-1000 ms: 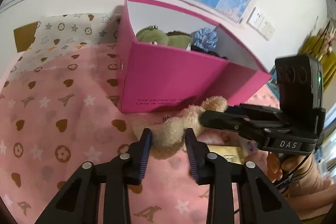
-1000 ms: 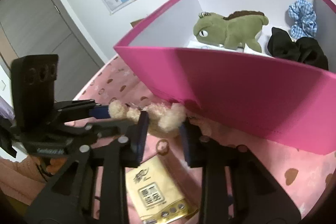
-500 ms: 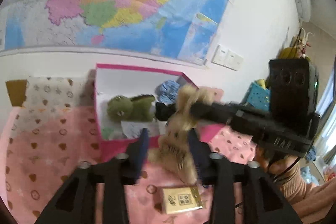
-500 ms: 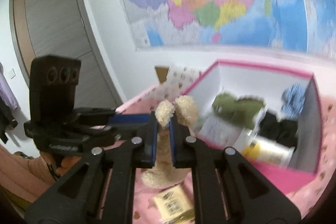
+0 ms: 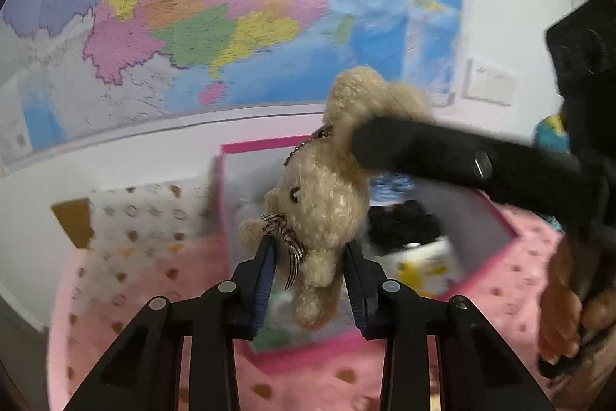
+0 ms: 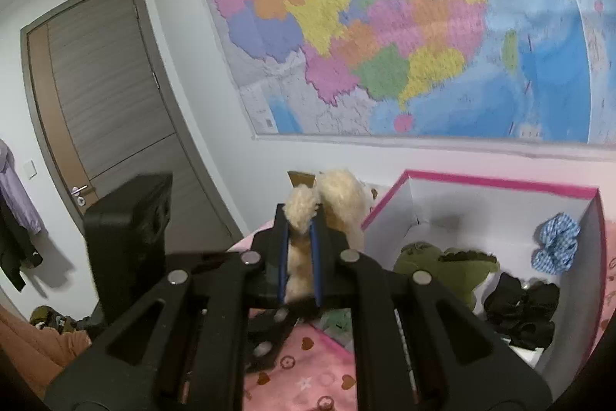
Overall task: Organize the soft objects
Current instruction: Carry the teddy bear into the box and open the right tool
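A beige plush bunny (image 5: 323,203) hangs in the air over the pink box (image 5: 308,357). My right gripper (image 6: 299,249) is shut on the bunny's ears (image 6: 302,214); in the left wrist view its black finger (image 5: 442,153) crosses them. My left gripper (image 5: 310,280) is open, its jaws on either side of the bunny's lower body, apparently not pressing it. The pink box (image 6: 500,182) holds a green plush dinosaur (image 6: 442,266), a blue checked scrunchie (image 6: 556,247) and black fabric (image 6: 519,303).
The box stands on a pink blanket (image 5: 127,295) with hearts and stars. A small yellow-and-white package (image 5: 427,264) lies in the box. A map covers the wall (image 6: 385,37) behind. A door (image 6: 104,110) stands at left.
The bunny was on the blanket in front of the box. My right gripper shut on its ears and lifted it up over the box; my left gripper rose along with it.
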Available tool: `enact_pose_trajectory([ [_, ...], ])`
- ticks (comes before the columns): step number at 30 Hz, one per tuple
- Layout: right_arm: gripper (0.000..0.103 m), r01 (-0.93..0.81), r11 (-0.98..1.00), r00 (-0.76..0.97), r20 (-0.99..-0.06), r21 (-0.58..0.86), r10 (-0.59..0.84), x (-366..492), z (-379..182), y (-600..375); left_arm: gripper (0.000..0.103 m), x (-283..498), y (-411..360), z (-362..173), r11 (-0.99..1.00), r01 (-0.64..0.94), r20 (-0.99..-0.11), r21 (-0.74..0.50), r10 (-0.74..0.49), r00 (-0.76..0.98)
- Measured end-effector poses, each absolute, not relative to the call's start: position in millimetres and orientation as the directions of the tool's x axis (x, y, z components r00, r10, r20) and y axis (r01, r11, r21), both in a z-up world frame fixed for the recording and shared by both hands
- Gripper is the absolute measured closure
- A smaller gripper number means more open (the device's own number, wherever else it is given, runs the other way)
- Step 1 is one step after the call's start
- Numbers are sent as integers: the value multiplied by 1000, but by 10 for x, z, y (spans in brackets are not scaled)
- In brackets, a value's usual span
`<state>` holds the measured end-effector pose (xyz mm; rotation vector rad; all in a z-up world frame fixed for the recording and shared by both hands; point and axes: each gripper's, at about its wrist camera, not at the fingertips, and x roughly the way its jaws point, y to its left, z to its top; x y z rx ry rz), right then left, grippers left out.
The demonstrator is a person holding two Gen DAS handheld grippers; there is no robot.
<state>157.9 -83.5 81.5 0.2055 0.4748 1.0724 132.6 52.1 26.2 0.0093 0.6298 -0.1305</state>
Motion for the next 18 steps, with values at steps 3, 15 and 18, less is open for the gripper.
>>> enact_pose_trajectory([
  [3, 91, -772, 498, 386, -331, 396, 861, 1721, 617, -813, 66, 1471, 515, 150, 996, 72, -620, 51, -25, 784],
  [15, 60, -609, 637, 423, -487, 472, 764, 1937, -4, -1212, 38, 1476, 536, 1, 994, 105, -658, 0, -79, 749],
  [18, 54, -609, 640, 440, -472, 469, 764, 1846, 56, -1355, 37, 1424, 601, 25, 991, 110, -653, -78, -134, 746],
])
